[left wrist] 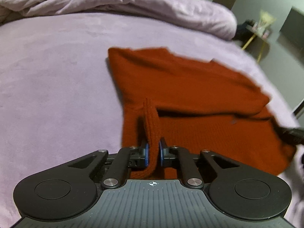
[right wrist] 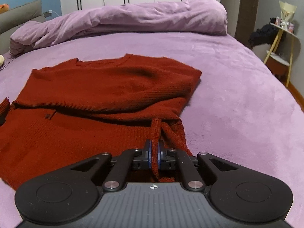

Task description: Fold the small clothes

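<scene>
A red sweater [right wrist: 106, 87] lies on a purple bed [right wrist: 237, 98]. Its sleeves are folded across the middle. The neck points to the far side, toward a bunched purple blanket [right wrist: 133, 19].

The left gripper [left wrist: 153, 144] is clenched on the sweater's bottom edge, at the left corner. A ridge of red knit stands up between its blue pads [left wrist: 146, 152].

The right gripper [right wrist: 154, 148] is clenched on the same bottom edge, at the right corner. A thin fold of knit is squeezed between its pads.

A small yellow-legged table [right wrist: 281, 43] stands beside the bed.
</scene>
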Motion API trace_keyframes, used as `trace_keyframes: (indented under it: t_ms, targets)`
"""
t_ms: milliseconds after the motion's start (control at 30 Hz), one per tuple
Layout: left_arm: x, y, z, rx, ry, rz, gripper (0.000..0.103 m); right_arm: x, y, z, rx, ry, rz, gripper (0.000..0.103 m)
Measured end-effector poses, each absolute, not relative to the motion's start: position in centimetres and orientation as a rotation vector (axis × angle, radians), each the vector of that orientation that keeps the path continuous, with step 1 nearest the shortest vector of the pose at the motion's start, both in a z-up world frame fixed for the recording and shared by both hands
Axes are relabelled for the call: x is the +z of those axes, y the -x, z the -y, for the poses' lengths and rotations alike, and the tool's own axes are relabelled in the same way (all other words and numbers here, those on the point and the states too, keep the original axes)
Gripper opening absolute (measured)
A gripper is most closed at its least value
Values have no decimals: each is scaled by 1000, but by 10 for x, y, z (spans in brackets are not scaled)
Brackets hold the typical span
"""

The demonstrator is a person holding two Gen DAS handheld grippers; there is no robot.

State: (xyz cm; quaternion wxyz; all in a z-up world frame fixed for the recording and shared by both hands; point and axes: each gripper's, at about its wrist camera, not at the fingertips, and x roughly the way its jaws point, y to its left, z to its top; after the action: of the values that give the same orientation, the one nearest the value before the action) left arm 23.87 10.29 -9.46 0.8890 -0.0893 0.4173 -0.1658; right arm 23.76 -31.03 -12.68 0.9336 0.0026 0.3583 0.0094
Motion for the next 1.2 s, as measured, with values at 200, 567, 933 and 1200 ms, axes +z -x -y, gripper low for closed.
trace_keyframes:
  t_ms: [200,567,933,1200]
  targets:
    - [-28,-250,-117,-382,279,-654,11,-78,-226,319,23,-80,-544,4]
    - [-91,-354,-100,-182,256,-818,18,-104,-335,338,-100,-189,-609,5]
    - [-111,-329,-108,-275,282,-897,17,-119,-326,339,14,-133,-670,13]
    - [-36,-322,-92,-309,161,-640,14,-77,-316,312,-27,61,-511,4]
